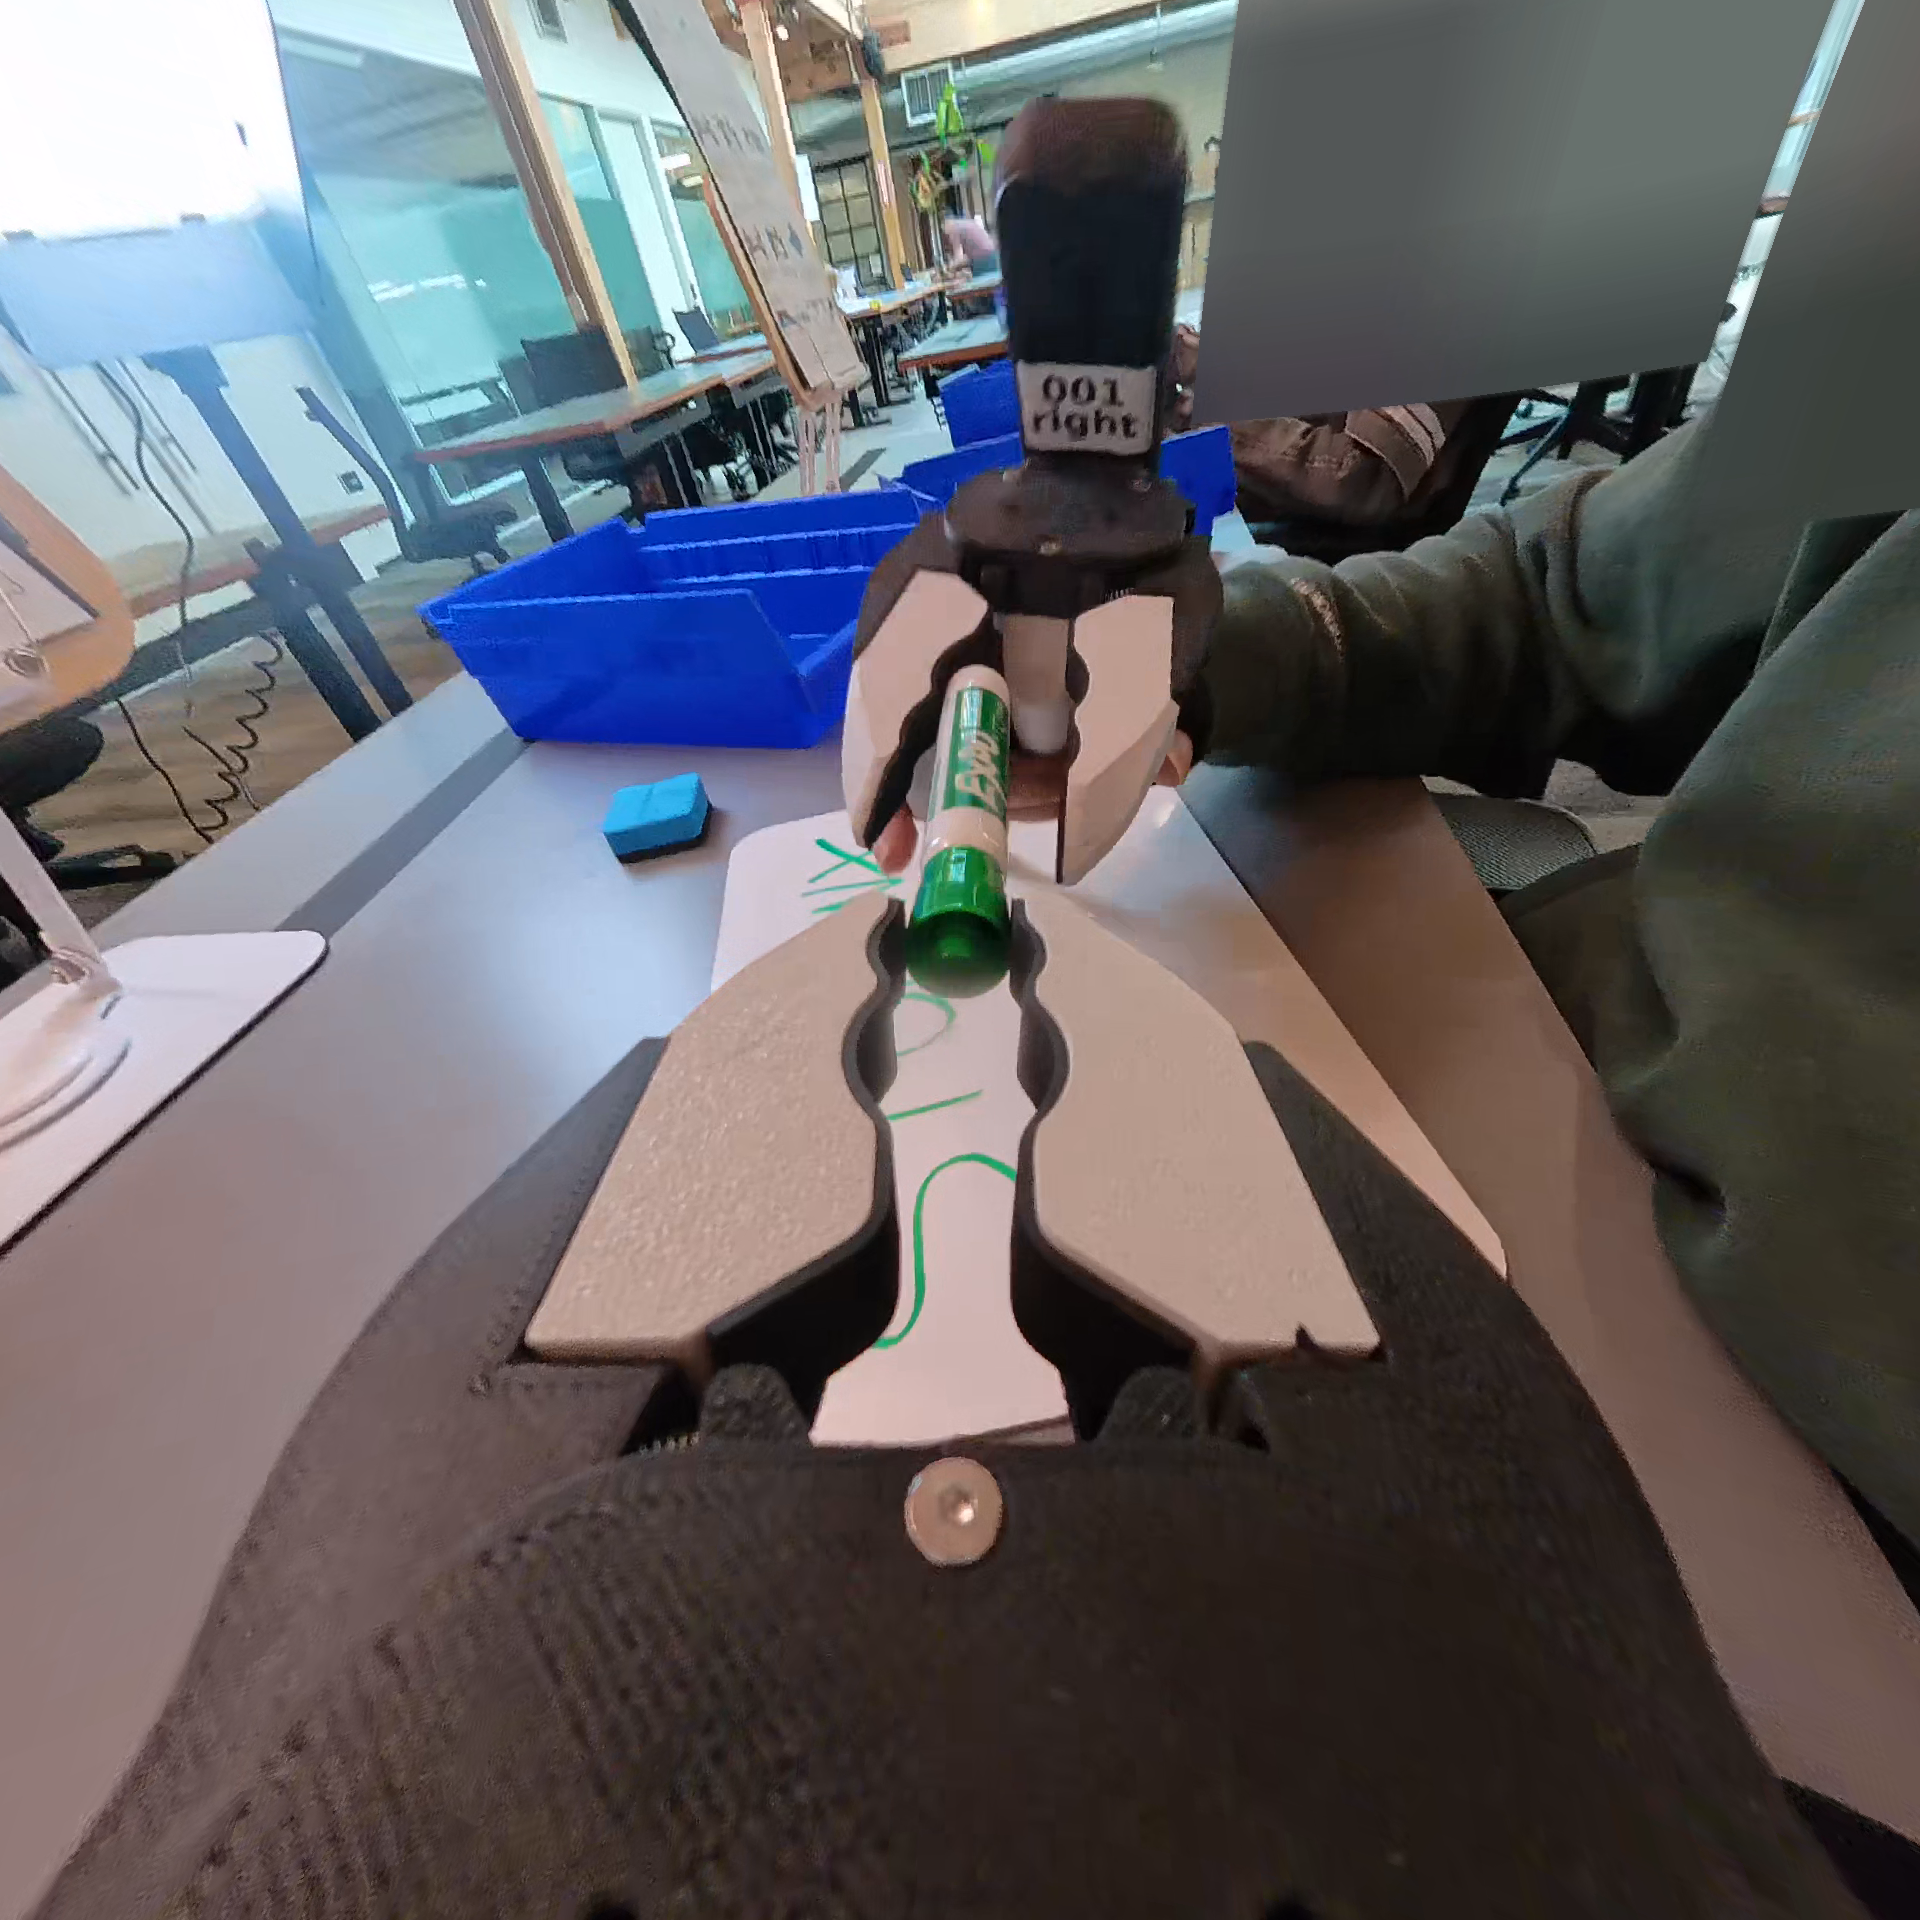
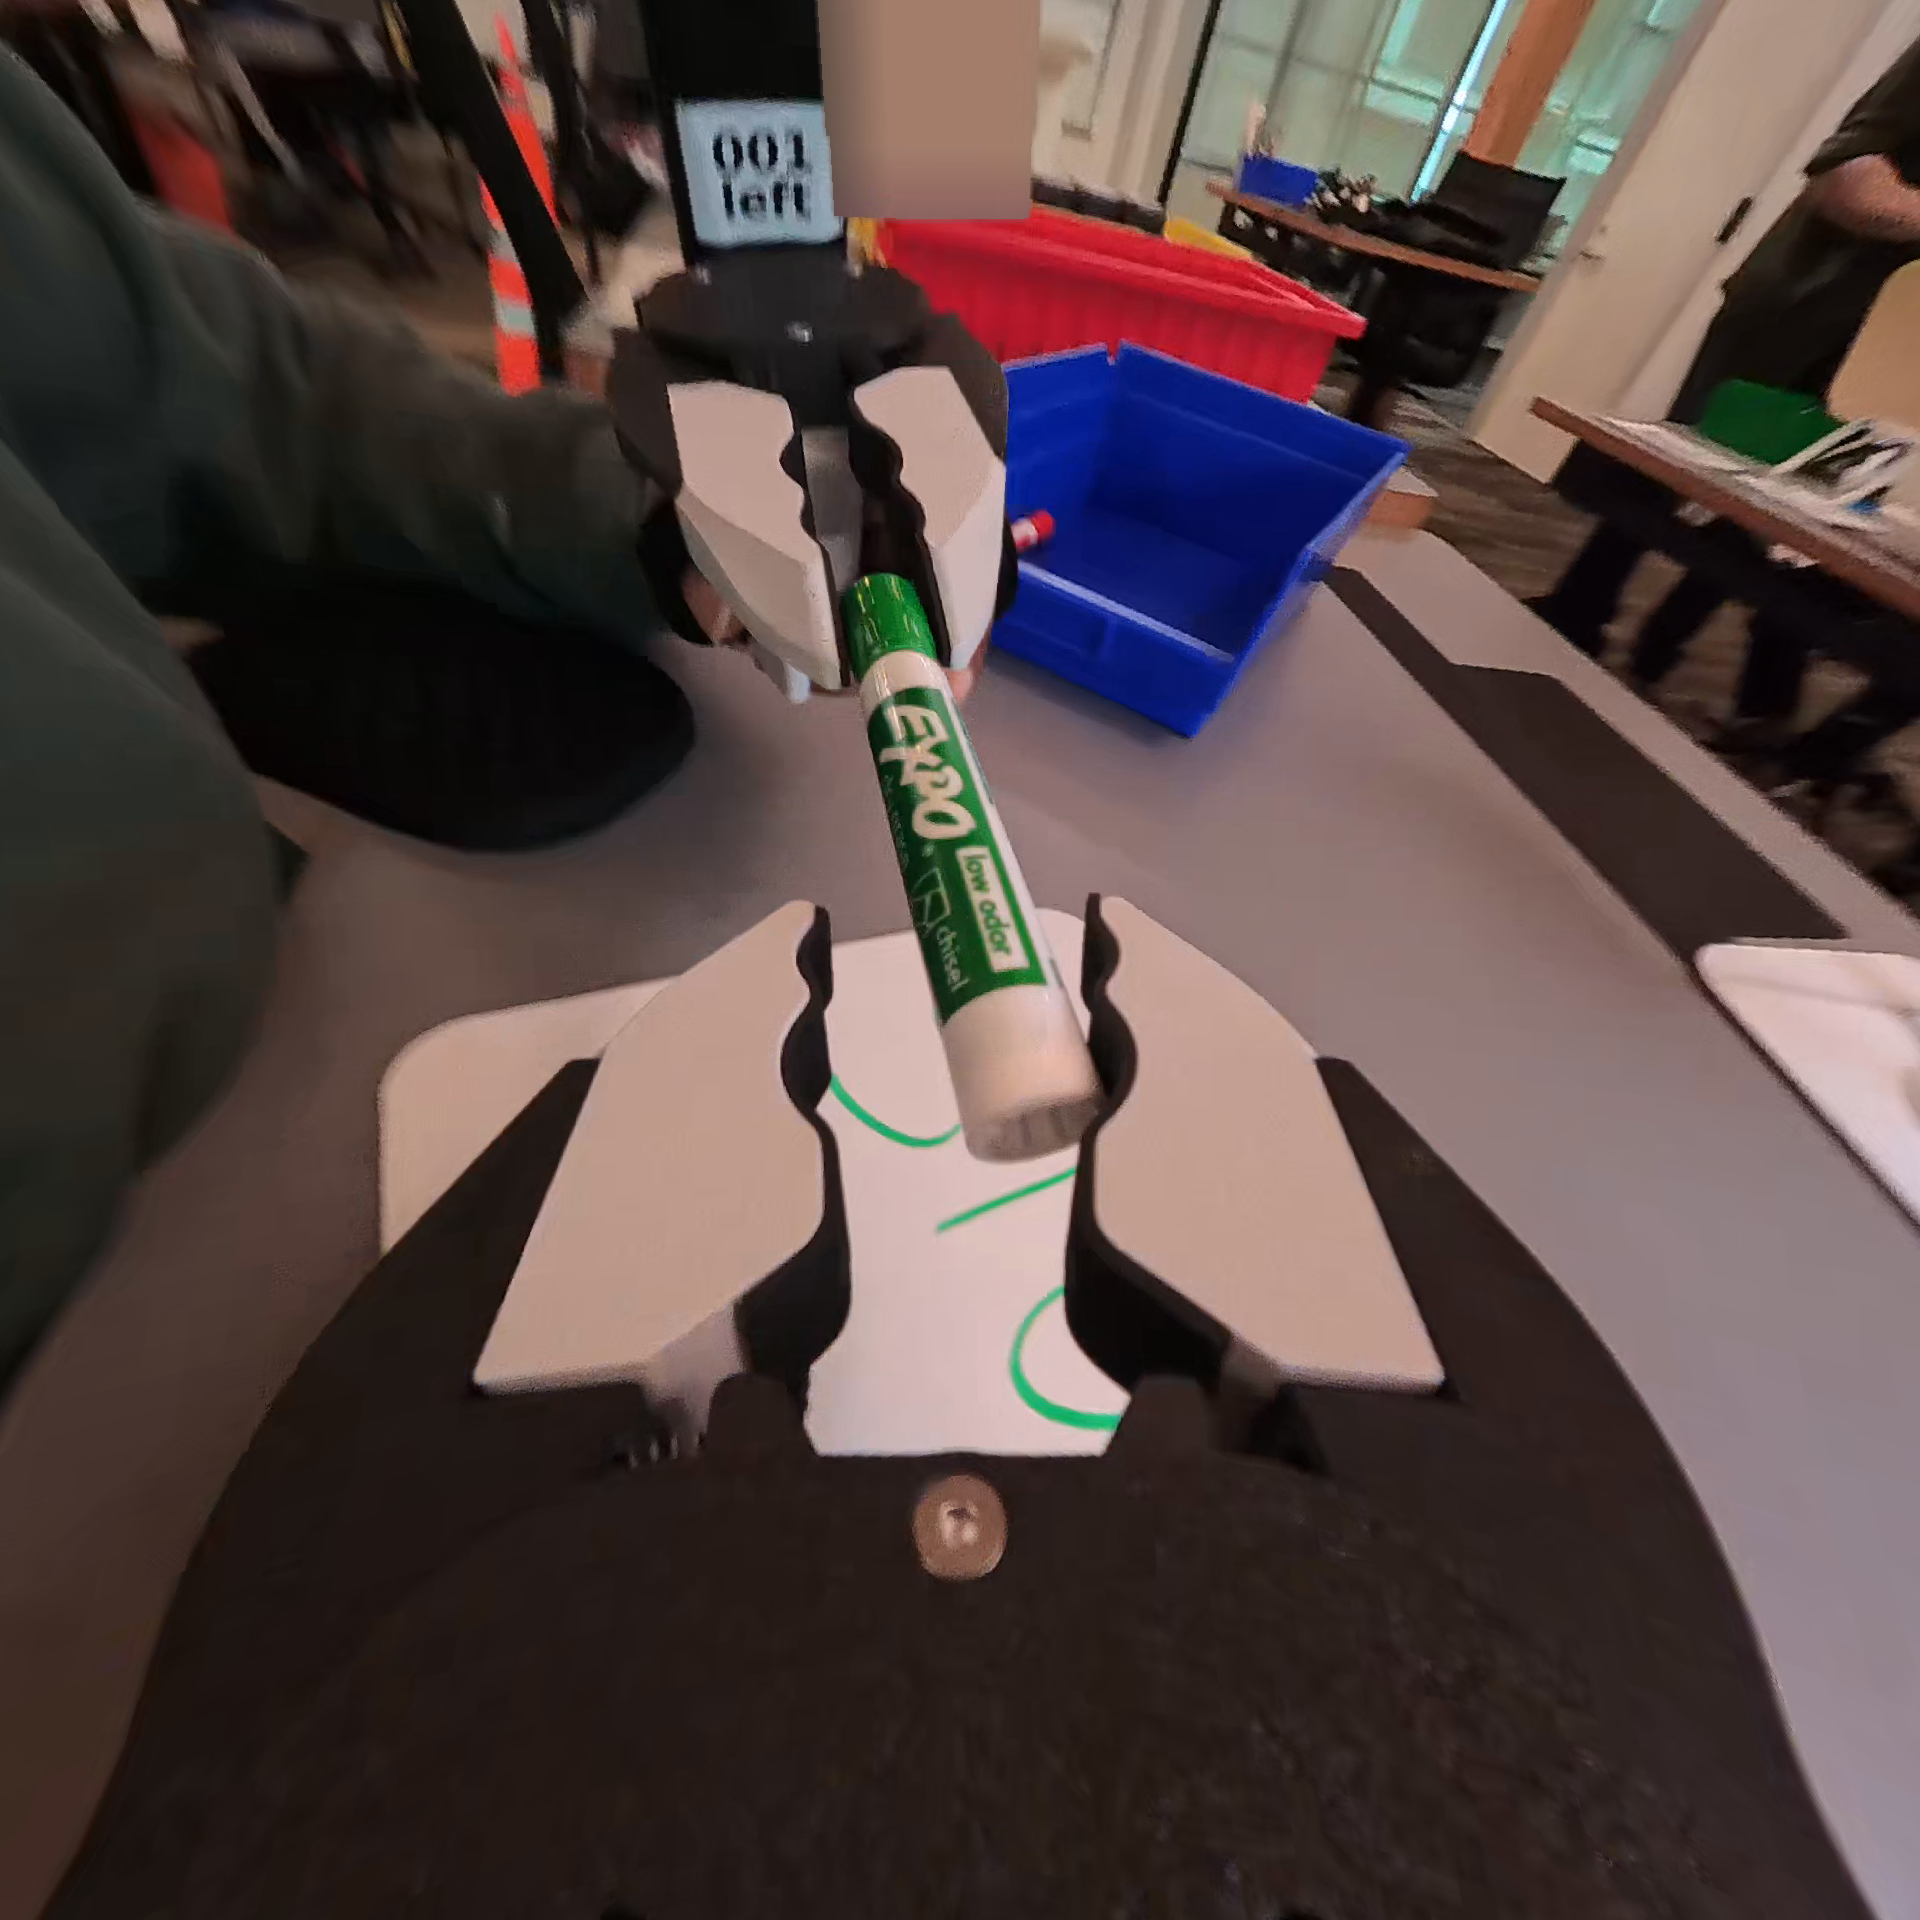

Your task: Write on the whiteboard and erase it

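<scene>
Green-and-white marker [image 2: 956, 883]: smooth plastic cylinder, white barrel with a green printed band and a glossy green cap [image 1: 958, 914]; it slants across the middle of both views, hanging above the whiteboard.
Left gripper [image 1: 956, 925]: its wavy black pads are clamped on the marker's green cap — the right wrist view shows the same grasp from the front, in the upper centre.
Right gripper [image 2: 956, 977]: fingers stand apart; the marker's blunt white end lies between them, against the right-hand pad and clear of the left-hand one, so it is not gripped.
Gripper build: pale grainy finger plates with scalloped black rubber edges, on a ribbed black body with one metal screw.
Whiteboard [image 2: 457, 1081]: flat white sheet with rounded corners, lying on the table below both grippers; loose green strokes [image 1: 842, 883] and curves run across it, partly hidden by the fingers.
Eraser [image 1: 657, 816]: small soft block, blue top over a black base, left of the board in the left wrist view, well apart from the marker.
Table [image 1: 416, 987]: smooth grey top; open surface to the left of the board, its edge falling away at the right.
Blue bin [image 2: 1195, 551]: hard plastic, open-fronted, beyond the board; a small red-ended item inside is too small to tell.
Hard to make out: sleeves in dark green fabric are cut off at the frame edges — the background is blurred.
</scene>
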### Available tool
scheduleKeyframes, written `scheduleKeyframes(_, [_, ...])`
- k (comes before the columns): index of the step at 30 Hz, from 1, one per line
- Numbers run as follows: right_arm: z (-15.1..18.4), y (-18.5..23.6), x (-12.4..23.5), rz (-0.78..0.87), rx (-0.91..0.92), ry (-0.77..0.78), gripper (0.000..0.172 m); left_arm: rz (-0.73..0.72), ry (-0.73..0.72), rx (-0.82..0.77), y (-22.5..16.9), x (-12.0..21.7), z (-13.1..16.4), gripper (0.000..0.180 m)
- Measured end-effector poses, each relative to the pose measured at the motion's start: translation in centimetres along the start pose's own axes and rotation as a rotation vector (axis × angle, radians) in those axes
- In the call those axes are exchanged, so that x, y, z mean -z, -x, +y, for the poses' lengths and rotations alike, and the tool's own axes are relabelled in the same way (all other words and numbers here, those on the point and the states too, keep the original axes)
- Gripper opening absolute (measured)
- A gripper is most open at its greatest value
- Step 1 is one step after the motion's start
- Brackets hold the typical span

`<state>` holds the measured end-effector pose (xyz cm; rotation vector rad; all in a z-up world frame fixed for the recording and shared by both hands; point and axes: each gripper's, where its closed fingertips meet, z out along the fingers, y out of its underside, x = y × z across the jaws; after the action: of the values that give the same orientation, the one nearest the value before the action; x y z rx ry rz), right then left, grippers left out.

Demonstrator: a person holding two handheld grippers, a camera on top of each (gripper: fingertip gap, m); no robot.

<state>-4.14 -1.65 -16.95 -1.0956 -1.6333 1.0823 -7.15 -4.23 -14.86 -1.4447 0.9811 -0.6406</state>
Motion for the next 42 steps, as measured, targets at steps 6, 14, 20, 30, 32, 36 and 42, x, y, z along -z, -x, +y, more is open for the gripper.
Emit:
scheduleKeyframes(6, [1.5, -0.4, -0.4, 0.093, 0.182, 0.140, 0.043, 0.027, 0.095, -0.006, -0.5, -0.6, 1.7, 0.020])
scheduleKeyframes(14, [3.3, 1.0, -1.8, 0.067, 0.289, 0.251, 0.019, 0.044, 0.104, 0.006, -0.9, -0.9, 2.1, 0.019])
scheduleKeyframes(20, [2.8, 1.0, -1.4, 0.062, 0.213, 0.260, 0.019, 0.028, 0.064, 0.033, -0.6, -0.9, 1.5, 0.020])
scheduleKeyframes(30, [1.9, -17.5, 14.4, 0.705, -0.246, 0.215, 0.020, -0.170, 0.009, 0.066, 3.1, 1.5, 1.9, 0.030])
scheduleKeyframes(32, [4.8, -22.3, 20.7, 0.886, -0.403, 0.303, 0.020, -0.171, 0.020, 0.070, 3.1, 1.7, 2.4, 0.027])
scheduleKeyframes(36, [12.9, -26.7, 30.3, 1.132, -0.682, 0.479, 0.020, -0.173, 0.044, 0.056, 2.9, 1.7, 3.0, 0.021])
scheduleKeyframes(42, [19.3, -26.4, 35.1, 1.332, -0.760, 0.630, 0.022, -0.167, 0.075, 0.052, 2.6, 1.3, 3.8, 0.020])
